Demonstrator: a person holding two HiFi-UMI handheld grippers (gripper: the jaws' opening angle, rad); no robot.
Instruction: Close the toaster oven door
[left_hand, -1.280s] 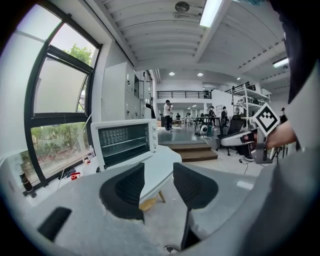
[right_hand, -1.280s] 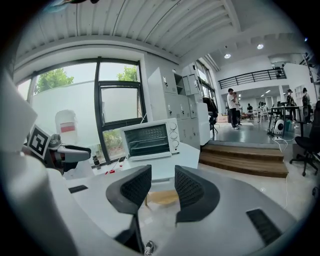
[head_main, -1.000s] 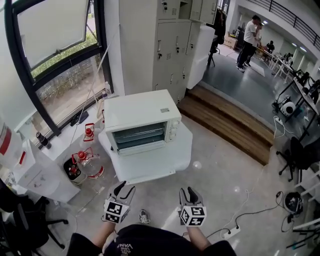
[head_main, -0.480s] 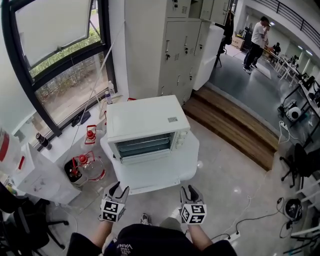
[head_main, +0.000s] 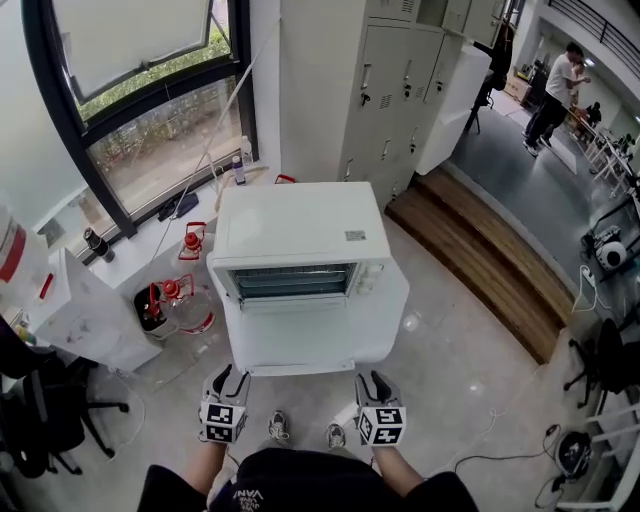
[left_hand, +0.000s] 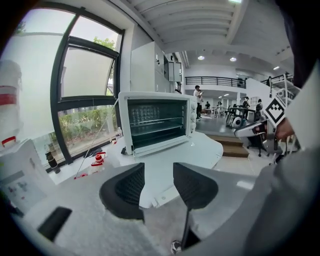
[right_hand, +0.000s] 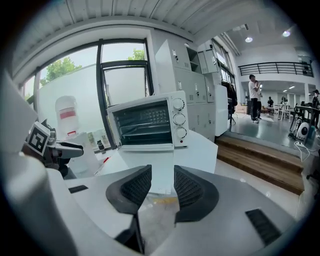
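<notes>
Both grippers hover low at the near edge of the white table (head_main: 318, 338). The left gripper (head_main: 225, 377) is at seven o'clock of the toaster oven (head_main: 300, 232), the right gripper (head_main: 372, 381) at five. Each one's jaws stand apart, with only tabletop showing between them. The oven sits mid-table, well apart from both, its cavity and racks on show. Its dropped door (left_hand: 160, 145) is hard to pick out, white on white, just a pale lip under the cavity. From overhead it all but vanishes. Three knobs (right_hand: 178, 118) face the right gripper. The person's forearms are cut off at the bottom edge.
</notes>
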